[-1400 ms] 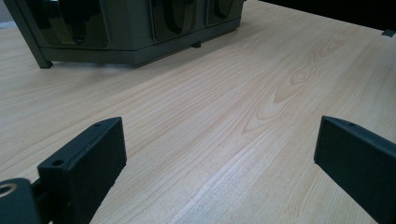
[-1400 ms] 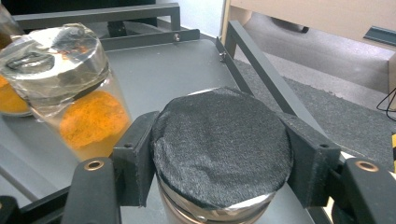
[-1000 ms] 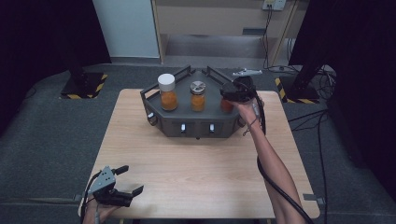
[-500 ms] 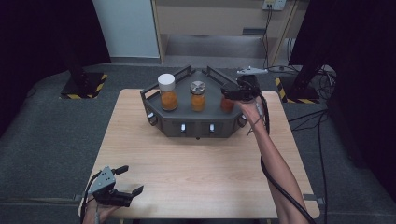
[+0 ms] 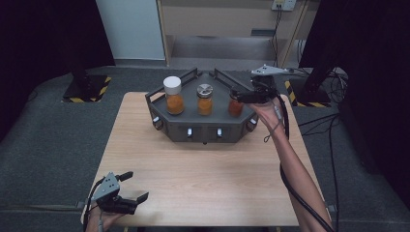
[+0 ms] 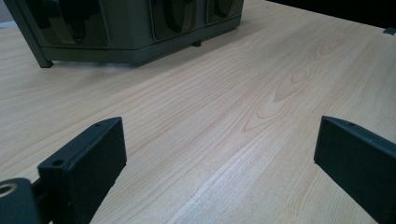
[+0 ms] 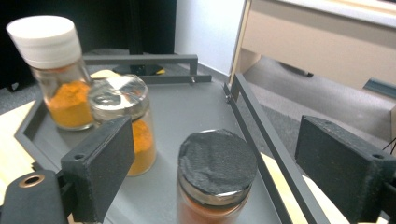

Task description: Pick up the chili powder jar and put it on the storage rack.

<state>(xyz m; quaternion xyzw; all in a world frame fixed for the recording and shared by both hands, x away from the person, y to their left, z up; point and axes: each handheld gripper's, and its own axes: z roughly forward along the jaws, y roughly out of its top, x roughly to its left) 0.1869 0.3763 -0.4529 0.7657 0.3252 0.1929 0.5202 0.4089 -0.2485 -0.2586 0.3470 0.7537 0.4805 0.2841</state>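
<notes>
Grey rack at the far middle of the wooden table, three glass jars in a row on its deck. Left jar: white screw cap, orange powder about half up. Middle jar: silvery lid, orange powder. Right jar: darker red-orange powder; the right gripper view shows its mouth covered by a dark foil-like seal, with no cap on it.

Right gripper held above the right jar, forearm reaching in from the near right, cable trailing along it. Its jaws have just been opening and now stand well apart; the right jar sits below and between them, pads clear of it.

Left gripper rests low at the near left corner of the table, jaws spread wide over bare wood, nothing between them.

Left gripper view adds the rack's front face with dark recessed windows. Right gripper view adds the rack's raised rail.
</notes>
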